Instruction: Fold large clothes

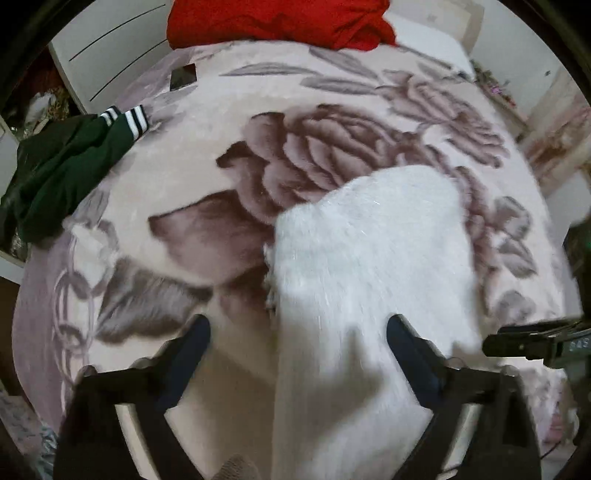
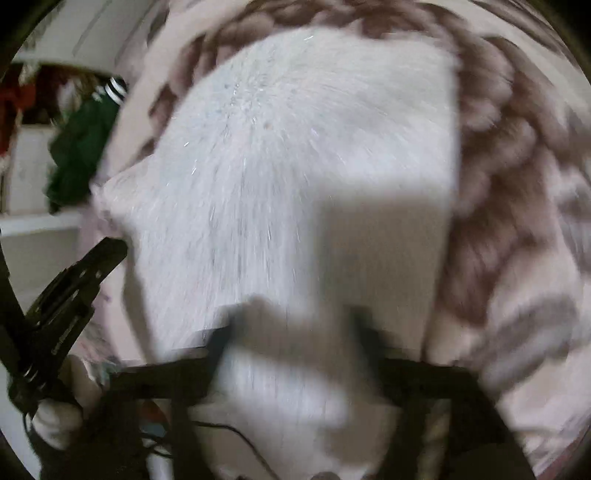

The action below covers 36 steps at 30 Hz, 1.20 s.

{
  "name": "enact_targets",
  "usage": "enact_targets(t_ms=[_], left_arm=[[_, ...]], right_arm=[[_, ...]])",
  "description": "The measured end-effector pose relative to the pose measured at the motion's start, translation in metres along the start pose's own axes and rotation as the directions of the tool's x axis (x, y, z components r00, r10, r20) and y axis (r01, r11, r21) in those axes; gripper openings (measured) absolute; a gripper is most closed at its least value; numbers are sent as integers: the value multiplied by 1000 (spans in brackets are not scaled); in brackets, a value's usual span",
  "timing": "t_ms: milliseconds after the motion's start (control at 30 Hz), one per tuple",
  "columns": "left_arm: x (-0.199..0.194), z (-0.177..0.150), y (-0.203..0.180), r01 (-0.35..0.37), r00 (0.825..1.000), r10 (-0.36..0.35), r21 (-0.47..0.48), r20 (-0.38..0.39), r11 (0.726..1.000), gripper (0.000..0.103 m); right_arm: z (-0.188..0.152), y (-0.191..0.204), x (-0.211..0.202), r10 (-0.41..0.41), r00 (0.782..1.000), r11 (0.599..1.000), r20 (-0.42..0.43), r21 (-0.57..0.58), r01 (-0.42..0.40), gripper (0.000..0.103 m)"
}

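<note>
A white fluffy garment (image 1: 369, 251) lies on the flowered bed blanket (image 1: 184, 155), stretching from the bed's middle down to the near edge. My left gripper (image 1: 299, 332) is open just above it, with the garment's left edge running between the fingers. The right gripper shows at the right edge of the left wrist view (image 1: 532, 341). In the right wrist view the garment (image 2: 280, 155) fills the middle. My right gripper (image 2: 291, 325) is open, with its fingers spread over the near part of the garment. The view is blurred.
A dark green garment with striped cuffs (image 1: 62, 162) lies at the bed's left edge. A red garment (image 1: 280, 18) is heaped at the far end. A dark flat phone-like object (image 1: 183, 75) lies on the blanket. White furniture (image 1: 103, 48) stands at the back left.
</note>
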<state>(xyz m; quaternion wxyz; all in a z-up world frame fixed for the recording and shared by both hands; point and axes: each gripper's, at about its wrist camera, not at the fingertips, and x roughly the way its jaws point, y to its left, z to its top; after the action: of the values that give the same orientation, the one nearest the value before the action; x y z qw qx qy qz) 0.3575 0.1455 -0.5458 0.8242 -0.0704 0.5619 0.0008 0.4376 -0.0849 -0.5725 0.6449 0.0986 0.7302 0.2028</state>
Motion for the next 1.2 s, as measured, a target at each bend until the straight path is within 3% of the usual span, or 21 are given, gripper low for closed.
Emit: enact_targets(t_ms=[100,200,267,333,433,500,567,600,667,733,767,800,833,900,1000,1067,1200], left_arm=[[-12,-33,13,55,996,-59,-58,-66,997,98],[-9,-87,32,88,981,-109,-132,-160,987,98],[5,-129,46,104,956,-155,-208,-247,973,98],[24,-168,57,127,918,-222,-287,-329,949,98],[50,-206,58,171,881,-299,-342,-368,924,98],[64,-217,53,201,869,-336,-362,-364,910,98],[67,-220,46,222,878,-345,-356,-332,908,97],[67,-219,41,202,892,-314,-334,-325,921,87],[64,-216,31,202,902,-298,-304,-313,931,57],[60,-211,23,222,898,-316,-305,-306,926,31],[58,-209,21,222,898,-316,-303,-307,927,30],[51,-205,17,214,901,-302,-288,-310,933,28],[45,-204,14,215,903,-298,-275,-310,937,26],[29,-199,14,228,900,-317,-294,-301,928,25],[-1,-187,18,266,893,-366,-350,-261,898,24],[-22,-172,20,296,895,-392,-375,-213,879,24],[-47,-134,29,345,900,-419,-387,-123,855,24]], right_arm=[[-58,-30,-14,58,998,992,5,114,-58,91],[-126,-61,-13,143,989,957,-17,258,-134,91],[-179,-82,3,213,977,922,-31,338,-190,91],[-211,-97,26,255,966,893,-50,395,-215,91],[-247,-117,72,358,933,830,-44,472,-297,91],[-261,-118,100,439,898,783,-17,498,-373,91],[-269,-118,125,514,858,724,10,531,-440,91],[-273,-118,133,535,845,707,15,539,-457,91],[-274,-106,155,569,822,689,10,540,-484,91],[-275,-93,162,559,829,712,5,508,-484,88],[-275,-86,165,548,837,731,-9,492,-473,80],[-276,-76,169,512,858,762,-33,478,-437,54],[-279,-73,168,511,859,757,-18,482,-441,43],[-289,-74,157,539,842,717,26,509,-476,34],[-297,-59,130,582,810,675,69,516,-528,29],[-297,-50,106,600,796,669,81,496,-554,26],[-266,-29,50,646,752,641,133,440,-629,23]])
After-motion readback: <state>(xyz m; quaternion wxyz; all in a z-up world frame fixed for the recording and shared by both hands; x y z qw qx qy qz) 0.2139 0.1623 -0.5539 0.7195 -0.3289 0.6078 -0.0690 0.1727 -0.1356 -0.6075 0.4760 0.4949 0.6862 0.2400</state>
